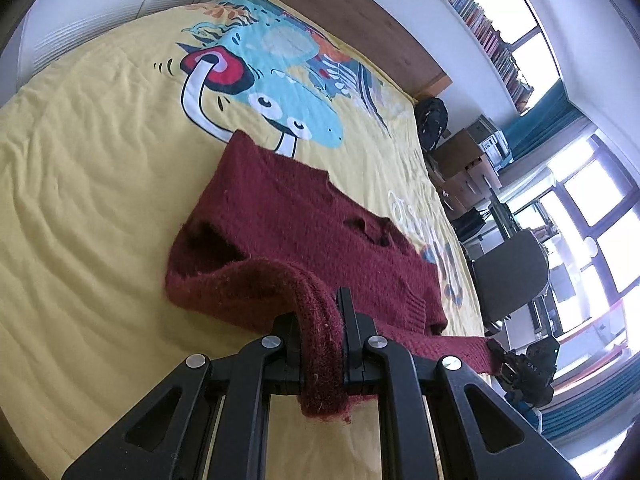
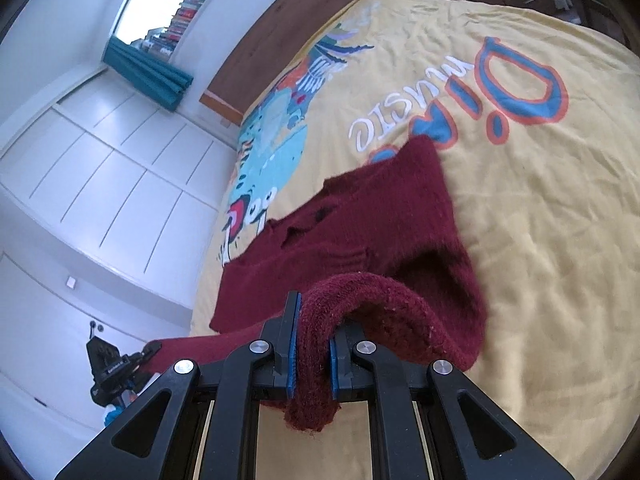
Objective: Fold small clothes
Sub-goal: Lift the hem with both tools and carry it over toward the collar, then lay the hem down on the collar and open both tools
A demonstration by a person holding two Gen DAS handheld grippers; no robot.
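Note:
A dark red knitted sweater lies on a yellow bedspread; it also shows in the right wrist view. My left gripper is shut on a bunched edge of the sweater, lifted a little off the bed. My right gripper is shut on another bunched edge of the sweater. The part between the two grips is stretched taut. The right gripper shows far off at the lower right of the left wrist view, and the left gripper at the lower left of the right wrist view.
The bedspread has a cartoon dinosaur print and lettering. A wooden headboard stands behind. White cupboards are on one side; a chair, boxes and windows on the other.

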